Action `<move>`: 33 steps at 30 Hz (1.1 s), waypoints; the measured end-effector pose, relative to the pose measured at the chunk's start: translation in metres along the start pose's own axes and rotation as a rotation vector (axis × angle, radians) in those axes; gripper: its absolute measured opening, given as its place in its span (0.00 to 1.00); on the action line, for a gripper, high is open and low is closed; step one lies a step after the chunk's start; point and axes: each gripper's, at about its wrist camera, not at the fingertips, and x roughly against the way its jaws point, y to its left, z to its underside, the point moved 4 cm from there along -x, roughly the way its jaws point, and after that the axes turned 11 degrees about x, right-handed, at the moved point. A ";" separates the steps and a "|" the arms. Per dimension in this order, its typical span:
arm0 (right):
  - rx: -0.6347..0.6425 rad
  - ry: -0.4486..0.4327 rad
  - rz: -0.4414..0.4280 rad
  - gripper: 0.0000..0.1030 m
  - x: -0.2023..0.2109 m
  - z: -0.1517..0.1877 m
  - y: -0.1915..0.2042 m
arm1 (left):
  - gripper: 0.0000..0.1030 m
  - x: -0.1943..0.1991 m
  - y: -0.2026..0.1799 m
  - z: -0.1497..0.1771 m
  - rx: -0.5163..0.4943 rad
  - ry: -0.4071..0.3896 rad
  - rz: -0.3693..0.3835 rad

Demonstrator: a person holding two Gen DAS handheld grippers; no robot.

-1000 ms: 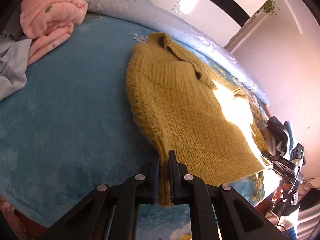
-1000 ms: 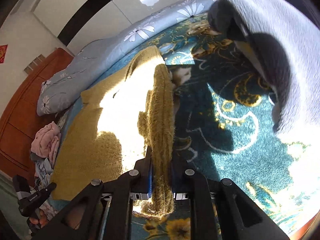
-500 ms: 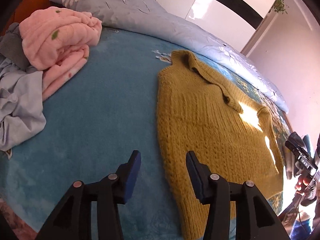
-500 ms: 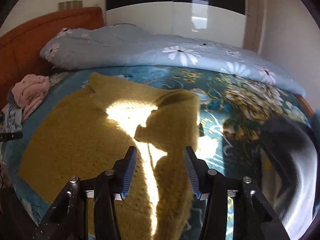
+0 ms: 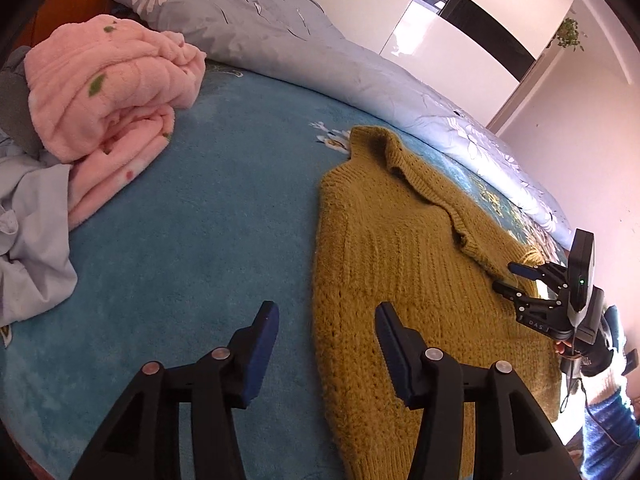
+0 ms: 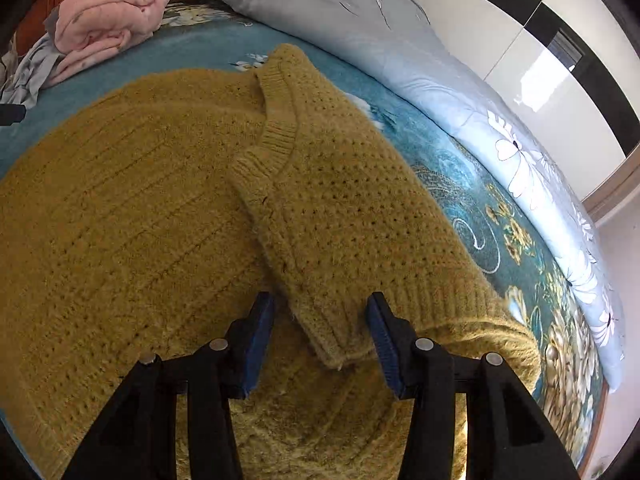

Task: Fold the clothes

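Note:
A mustard knit sweater (image 5: 404, 264) lies flat on the blue bedspread (image 5: 192, 240), collar toward the pillows. My left gripper (image 5: 326, 340) is open and empty, above the sweater's left edge. In the right wrist view the sweater (image 6: 120, 220) fills the frame, with one sleeve (image 6: 332, 216) folded across its body. My right gripper (image 6: 320, 332) is open, its jaws on either side of the sleeve's cuff, not closed on it. The right gripper also shows in the left wrist view (image 5: 516, 280), open over the sweater's far side.
A pink fleece bundle (image 5: 108, 80) and a pale grey garment (image 5: 32, 216) lie at the bed's left. A grey-blue floral quilt (image 5: 304, 40) runs along the back. White wardrobe doors (image 5: 460, 28) stand behind. The pink bundle also shows in the right wrist view (image 6: 104, 24).
Both grippers were shut on the sweater's edges a second ago; both let go and opened. The sleeve now lies folded over the body, and the right gripper has moved in over its cuff.

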 end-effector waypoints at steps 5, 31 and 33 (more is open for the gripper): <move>-0.082 -0.039 0.009 0.15 0.002 -0.016 -0.038 | 0.53 -0.010 0.002 -0.005 0.014 0.003 0.001; -0.591 -0.111 0.209 0.10 -0.006 -0.051 -0.242 | 0.53 -0.047 0.016 -0.034 0.019 0.042 -0.020; -0.569 -0.128 0.164 0.10 0.018 -0.041 -0.228 | 0.53 -0.052 0.008 -0.031 0.012 0.057 -0.008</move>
